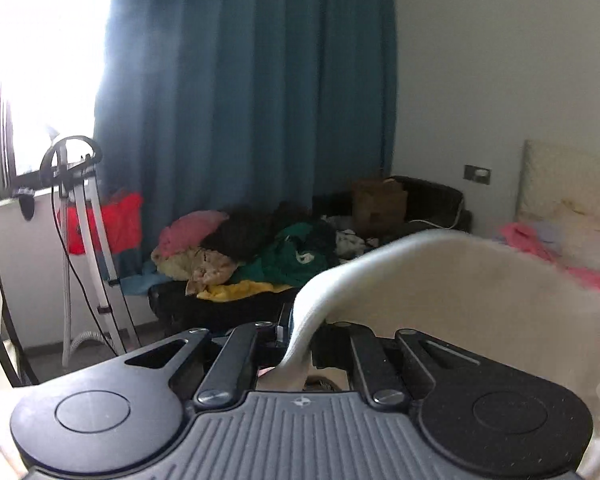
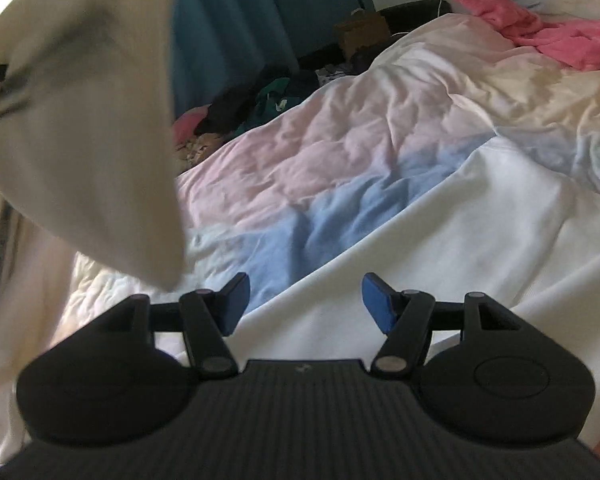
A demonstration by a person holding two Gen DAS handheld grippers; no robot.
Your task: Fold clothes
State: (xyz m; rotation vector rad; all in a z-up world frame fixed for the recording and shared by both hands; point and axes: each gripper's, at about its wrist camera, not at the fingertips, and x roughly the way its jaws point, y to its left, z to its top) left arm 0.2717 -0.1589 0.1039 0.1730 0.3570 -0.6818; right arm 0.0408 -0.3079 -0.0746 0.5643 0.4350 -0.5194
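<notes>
Left tongs (image 1: 296,344) are pinching the hem of a cream garment (image 1: 440,280); the cloth runs up from between the tips and billows off to the right, lifted clear of the bed. In the right wrist view the same garment (image 2: 88,120) hangs up and to the left of the right tongs (image 2: 300,304), blurred, prob. swinging. Right tongs are spread wide w/ nothing between the blue pads (image 2: 236,300), hovering just above white cloth (image 2: 440,260) spread on the bed; can't tell if that cloth is part of the same garment or a separate piece.

Risks, as I judge them: only one narrow pinch carries the whole garment, so a jerk could slide the hem out and drop it in a heap. It hangs bunched, not flat, so any fold made now would likely come out crooked. If the right tongs close where they are, they may grab the white cloth or the duvet below instead of a free corner.

Surface: soft rumpled duvet (image 2: 340,140), pink/blue/cream patches, lots of creases, so no firm flat base. Pink blanket (image 2: 560,28) far ahead-right of the right tongs. Room: blue curtain (image 1: 240,100) ahead of the left tongs, bright window to the left, garment steamer stand (image 1: 80,220) ahead-left, pile of mixed clothes (image 1: 260,248) straight ahead past the tips.
</notes>
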